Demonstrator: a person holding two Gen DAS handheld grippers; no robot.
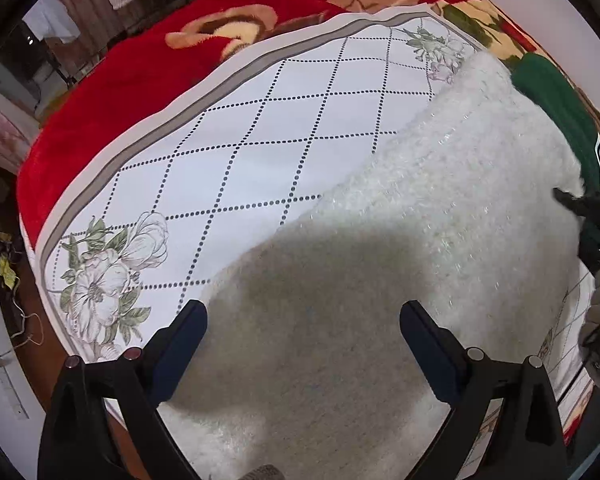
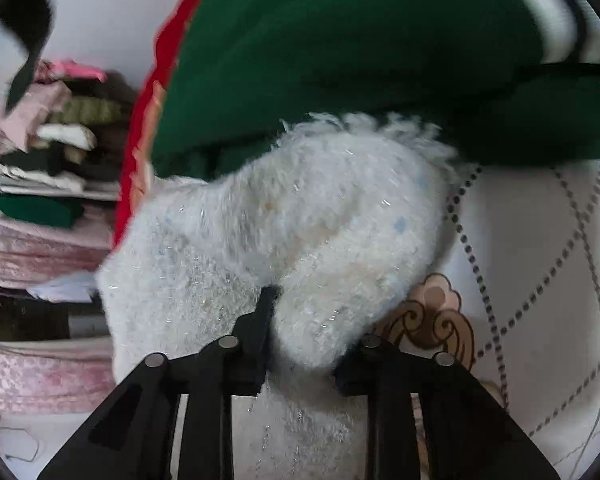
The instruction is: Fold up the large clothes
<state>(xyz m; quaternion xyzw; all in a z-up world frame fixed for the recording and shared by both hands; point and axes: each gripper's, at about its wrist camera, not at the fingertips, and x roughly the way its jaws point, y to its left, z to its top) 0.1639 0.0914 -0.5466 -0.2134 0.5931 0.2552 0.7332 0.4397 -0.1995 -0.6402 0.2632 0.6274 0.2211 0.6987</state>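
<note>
1. Since that fluffy white sweater (image 1: 440, 208) is lying spread across the quilted mat (image 1: 284, 120) on the bed, with the red blanket (image 1: 112, 92) showing around the mat's edges, you've got a flat, soft base to fold on. A green garment (image 1: 556, 120) sits just beside its far edge, so watch you don't snag that too.
2. Your left gripper (image 1: 304, 320) is spread wide and hanging over the near part of the sweater, nothing pinched between the fingers. It's free to go wherever you want it.
3. Your right gripper (image 2: 300, 320) has clamped down on a bunched fold of the white knit. From its own view you can see fuzz bulging up between the fingers, so I'd call that a real grip, though the picture's a bit smeared.
4. Handling-wise, my guess is this thing is light but bulky and totally limp. It'll sag and drag rather than hold a crease, and the shaggy pile probably grips the pads well, so slipping isn't my main worry. Stretching is: loose knit pulls out of shape if you yank one point.
5. For the left side I'd grab an edge or corner, ideally a hem or seam, and take a decent pinch of fabric, not just surface fluff.
6. Lift both holds together so the weight spreads.
</note>
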